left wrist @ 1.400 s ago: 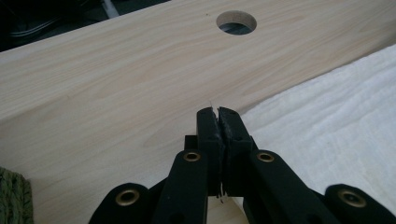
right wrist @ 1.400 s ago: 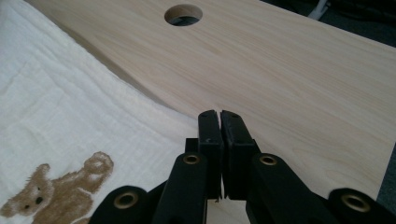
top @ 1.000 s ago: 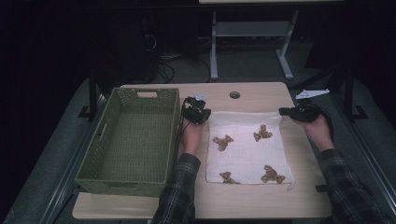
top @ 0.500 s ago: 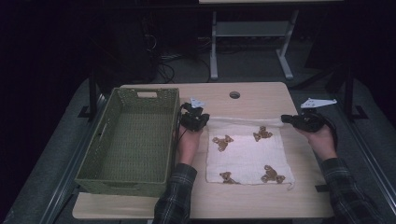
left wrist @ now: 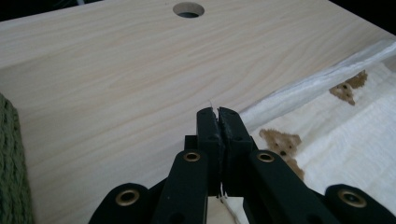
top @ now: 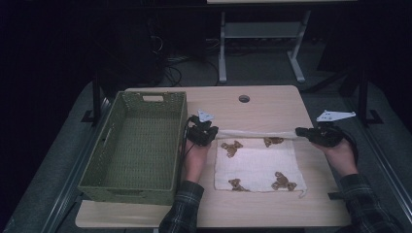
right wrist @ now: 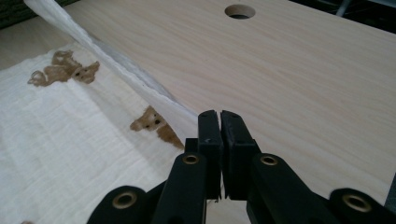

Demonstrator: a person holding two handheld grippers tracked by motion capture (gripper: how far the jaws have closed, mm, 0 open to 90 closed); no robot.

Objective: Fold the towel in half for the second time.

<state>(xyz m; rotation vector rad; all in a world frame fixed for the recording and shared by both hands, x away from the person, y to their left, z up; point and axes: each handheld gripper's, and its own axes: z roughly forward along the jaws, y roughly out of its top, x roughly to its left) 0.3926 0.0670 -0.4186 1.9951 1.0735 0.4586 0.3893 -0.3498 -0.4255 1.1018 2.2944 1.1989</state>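
Since a second ago both hands have drawn back toward the person, carrying the far edge of the white cloth with brown teddy-bear prints with them, so that edge now stands folded over as a taut strip between the two grippers.

The pale wooden table bears everything. On it, at 9 o'clock from the cloth, sits the large green woven rectangular basket, just beside the left hand. The cloth lies flat at the table's middle, toward 6 o'clock, with its lifted far edge at 12 o'clock.

The left gripper has its jaws pressed together on the cloth's far left corner. The right gripper has its jaws likewise clamped on the far right corner. A small round hole lies in the table at 12 o'clock from the cloth.
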